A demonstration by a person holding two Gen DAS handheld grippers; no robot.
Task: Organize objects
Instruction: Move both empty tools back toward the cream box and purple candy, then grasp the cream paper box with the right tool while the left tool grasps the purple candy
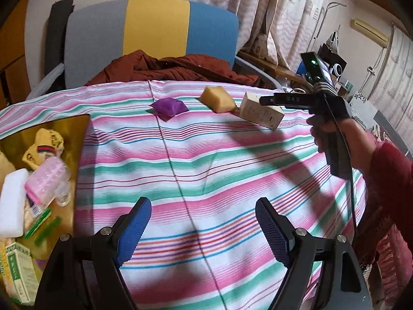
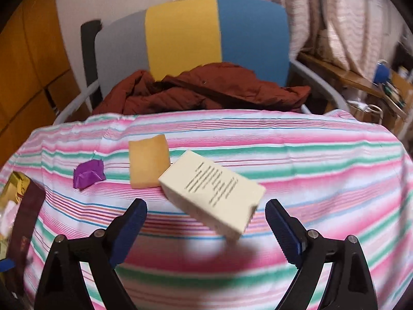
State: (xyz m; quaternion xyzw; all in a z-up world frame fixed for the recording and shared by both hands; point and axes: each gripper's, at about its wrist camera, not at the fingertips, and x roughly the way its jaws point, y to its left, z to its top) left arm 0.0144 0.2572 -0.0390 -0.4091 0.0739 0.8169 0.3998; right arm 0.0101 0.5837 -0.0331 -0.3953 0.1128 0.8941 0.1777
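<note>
Cream box (image 2: 214, 196) lay tilted between wide-spread, non-touching right gripper (image 2: 206, 222) pads; best squared up before closing; left gripper (image 1: 204, 222) gaped empty.

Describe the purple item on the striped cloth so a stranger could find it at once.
Start at the pink, green and white striped cloth covering the table before the grey, yellow and blue chair. Near its far edge lie three loose things; leftmost is the purple pouch, small and crumpled, unlike the tan sponge block and cream box.
</note>
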